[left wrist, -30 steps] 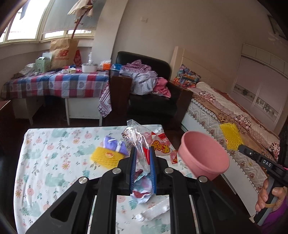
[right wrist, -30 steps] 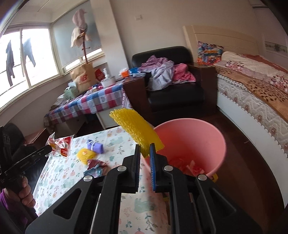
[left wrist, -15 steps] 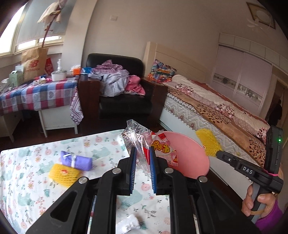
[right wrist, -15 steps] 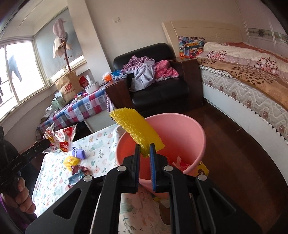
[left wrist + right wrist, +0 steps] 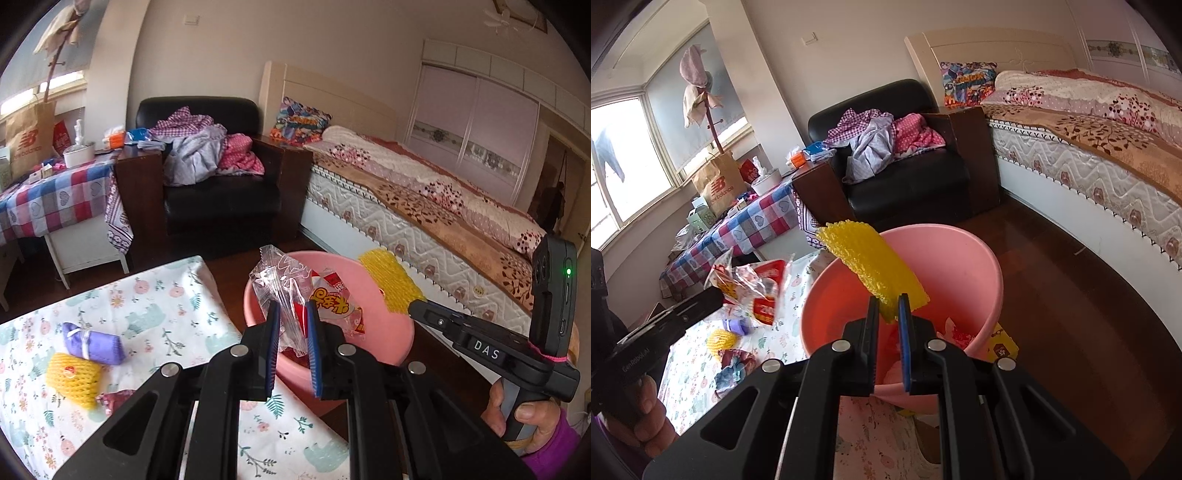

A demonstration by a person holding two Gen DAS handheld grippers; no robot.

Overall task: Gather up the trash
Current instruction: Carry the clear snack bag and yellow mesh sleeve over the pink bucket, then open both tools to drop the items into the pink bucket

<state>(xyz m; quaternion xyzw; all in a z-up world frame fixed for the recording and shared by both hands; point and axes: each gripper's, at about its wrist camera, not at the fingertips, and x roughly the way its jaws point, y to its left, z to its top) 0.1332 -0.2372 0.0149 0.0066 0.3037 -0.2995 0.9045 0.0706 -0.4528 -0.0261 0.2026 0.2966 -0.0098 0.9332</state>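
Both loads are hanging over the pink bucket (image 5: 960, 266): left gripper (image 5: 290, 317) is clenching snack wrappers (image 5: 295, 291), right gripper (image 5: 888, 308) pinching yellow foam netting (image 5: 875, 266). Dropping them is next, I'd say; both just need releasing.

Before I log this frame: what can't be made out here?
- Pink bin contents: right wrist view, mostly hidden by the right gripper and its yellow foam net.
- Snack wrappers' lower ends: left wrist view, hidden between the left gripper fingers.
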